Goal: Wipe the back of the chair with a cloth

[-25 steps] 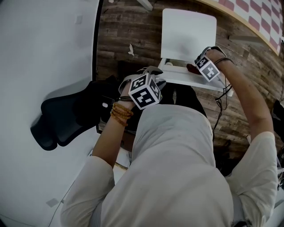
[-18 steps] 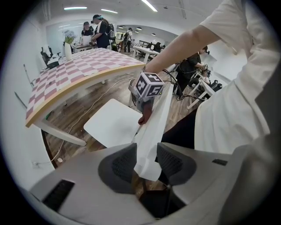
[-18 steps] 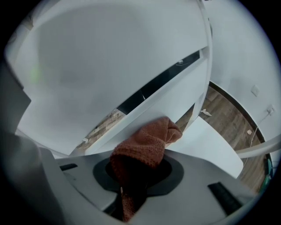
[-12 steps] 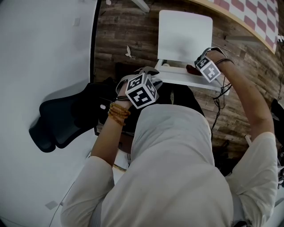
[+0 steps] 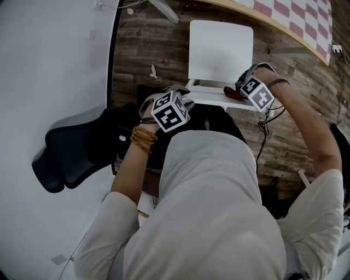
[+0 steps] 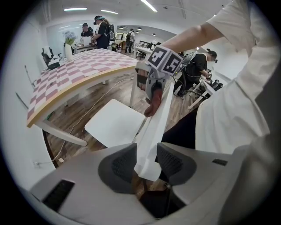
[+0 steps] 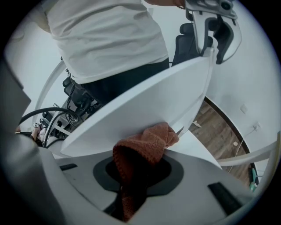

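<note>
A white chair stands in front of me, its seat [image 5: 220, 49] beyond its thin back [image 5: 210, 98]. My left gripper [image 5: 183, 92] grips the left end of the chair back [image 6: 154, 132], with a pad on each side of it. My right gripper [image 5: 236, 90] is shut on a red-brown knitted cloth [image 7: 147, 147]. The cloth [image 5: 229, 91] is pressed against the chair back [image 7: 145, 105] near its right part. From the left gripper view I see the cloth [image 6: 151, 105] bunched on the back's edge under the right gripper [image 6: 153, 97].
A black office chair [image 5: 71, 153] sits at my left by a white surface [image 5: 49, 65]. A checkered table [image 5: 295, 13] runs along the far right, over wooden floor [image 5: 147, 49]. Cables [image 5: 268, 131] hang by my right arm. People stand far off [image 6: 99, 30].
The head view has shifted, so the chair and both grippers sit slightly higher and further left. The right gripper with the cloth seems to have slid a little along the back; the left keeps its hold.
</note>
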{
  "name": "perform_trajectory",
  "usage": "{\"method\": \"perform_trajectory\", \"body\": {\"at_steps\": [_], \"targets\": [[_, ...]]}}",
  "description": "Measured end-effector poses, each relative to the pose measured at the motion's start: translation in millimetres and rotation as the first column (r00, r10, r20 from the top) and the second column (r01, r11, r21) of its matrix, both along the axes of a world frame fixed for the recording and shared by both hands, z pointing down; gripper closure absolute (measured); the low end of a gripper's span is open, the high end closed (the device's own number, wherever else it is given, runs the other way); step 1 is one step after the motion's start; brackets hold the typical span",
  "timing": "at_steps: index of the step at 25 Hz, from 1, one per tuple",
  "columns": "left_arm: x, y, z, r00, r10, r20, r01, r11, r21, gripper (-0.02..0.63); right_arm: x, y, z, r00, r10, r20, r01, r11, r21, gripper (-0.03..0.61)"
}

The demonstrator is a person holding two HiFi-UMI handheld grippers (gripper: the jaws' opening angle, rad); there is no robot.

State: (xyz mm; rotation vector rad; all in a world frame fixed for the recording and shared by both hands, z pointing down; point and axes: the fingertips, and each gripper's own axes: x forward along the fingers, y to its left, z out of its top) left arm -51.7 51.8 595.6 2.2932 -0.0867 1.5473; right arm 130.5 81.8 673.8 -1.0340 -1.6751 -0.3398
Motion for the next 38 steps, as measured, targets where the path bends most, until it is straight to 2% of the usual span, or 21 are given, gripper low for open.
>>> {"method": "perform_trajectory", "body": {"at_steps": [9,15,28,38], "targets": [[0,1,-1,1.0,-0.016,0.004,0.016,1.0,0.013,0.436,7,3,-46,0.999,-0.032,0.041,0.03,0.998,0.055,0.495],[0,0,-2,1.0,-0.021,0.007,0.021,1.0,0.012,0.436,17,4,-52,0.999,-0.028,0.034,0.027,0.998,0.055,0.495],[1,-2,-2,0.999,-0.022,0.024,0.022,1.0,0.0,0.436,35,2,22,0.995,-0.07,-0.077,0.071,0.997,0.006,0.495],[0,-2,-2,0.999,-0.032,0.043,0.033,0.999,-0.006,0.436,57,1,83,0.983,-0.055,-0.174,0.046,0.997,-0.054,0.495]]}}
